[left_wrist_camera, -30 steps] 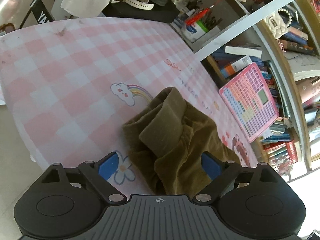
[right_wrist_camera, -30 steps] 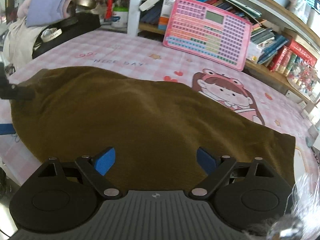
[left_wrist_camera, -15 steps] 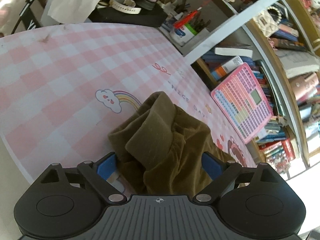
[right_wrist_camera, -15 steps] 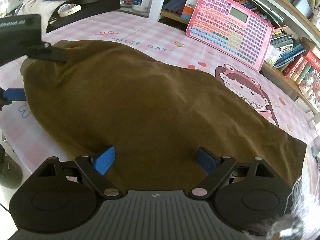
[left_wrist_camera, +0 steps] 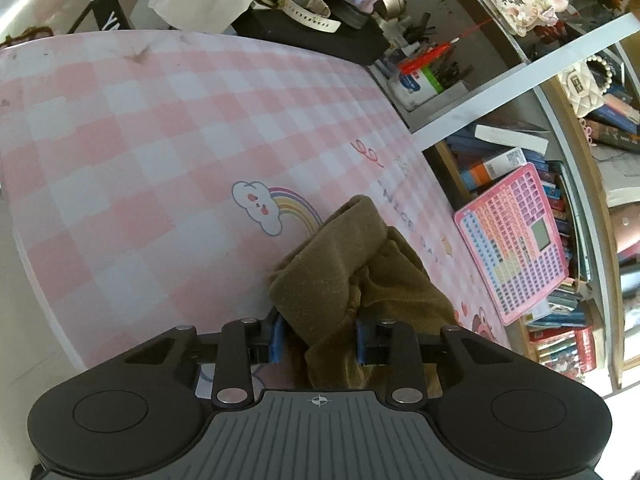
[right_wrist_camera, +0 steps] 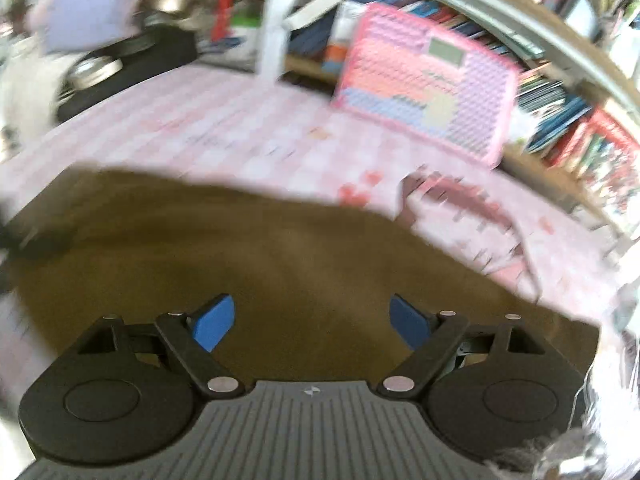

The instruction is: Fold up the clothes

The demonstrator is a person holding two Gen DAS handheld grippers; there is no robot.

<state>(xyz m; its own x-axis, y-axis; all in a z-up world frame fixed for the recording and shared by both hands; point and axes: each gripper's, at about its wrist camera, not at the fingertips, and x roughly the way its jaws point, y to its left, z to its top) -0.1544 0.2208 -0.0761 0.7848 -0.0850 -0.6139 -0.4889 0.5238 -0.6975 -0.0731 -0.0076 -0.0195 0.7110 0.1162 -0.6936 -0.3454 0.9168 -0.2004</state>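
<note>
Already the left gripper (left_wrist_camera: 320, 338) is clenched on the bunched end of the olive-brown fleece garment (left_wrist_camera: 352, 276) at lower centre — its length runs away rightward, beneath the right gripper (right_wrist_camera: 312, 318), whose blue pads stand spread — grasping nothing.

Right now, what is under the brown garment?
The brown garment lies on the pink checked mat, its bunched end clamped in the left tool. The mat's rainbow print shows beside it; whatever the cloth covers cannot be seen. The right tool is open above it.
</note>
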